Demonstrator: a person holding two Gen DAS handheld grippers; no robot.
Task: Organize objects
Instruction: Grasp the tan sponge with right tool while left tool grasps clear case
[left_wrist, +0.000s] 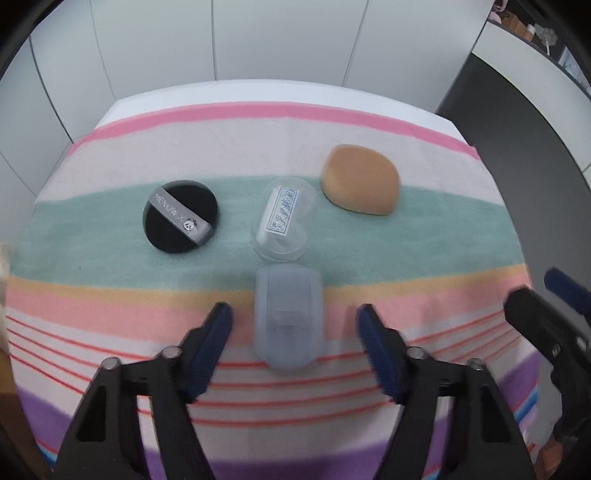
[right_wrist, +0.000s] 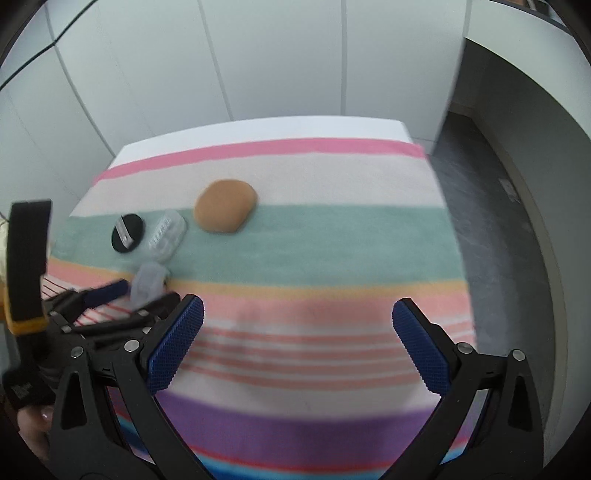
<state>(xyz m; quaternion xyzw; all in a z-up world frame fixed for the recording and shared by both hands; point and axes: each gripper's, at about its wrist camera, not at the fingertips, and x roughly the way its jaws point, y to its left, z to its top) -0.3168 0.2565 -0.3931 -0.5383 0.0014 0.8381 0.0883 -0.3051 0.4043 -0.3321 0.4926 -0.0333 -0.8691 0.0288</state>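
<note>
A frosted translucent case (left_wrist: 288, 317) lies on the striped cloth (left_wrist: 110, 266), between the open fingers of my left gripper (left_wrist: 293, 317), which do not touch it. Beyond it lie a clear plastic box with a printed label (left_wrist: 283, 221), a black powder puff with a grey band (left_wrist: 180, 220) and a tan sponge (left_wrist: 360, 184). In the right wrist view my right gripper (right_wrist: 297, 314) is open and empty over the striped cloth (right_wrist: 332, 236); the sponge (right_wrist: 225, 210), puff (right_wrist: 127, 232), clear box (right_wrist: 166, 236), frosted case (right_wrist: 147, 282) and left gripper (right_wrist: 110, 291) show at the left.
The table stands against white wall panels (left_wrist: 258, 44). Dark floor (right_wrist: 498, 221) runs along the table's right edge. The right gripper's finger (left_wrist: 565, 291) shows at the right edge of the left wrist view.
</note>
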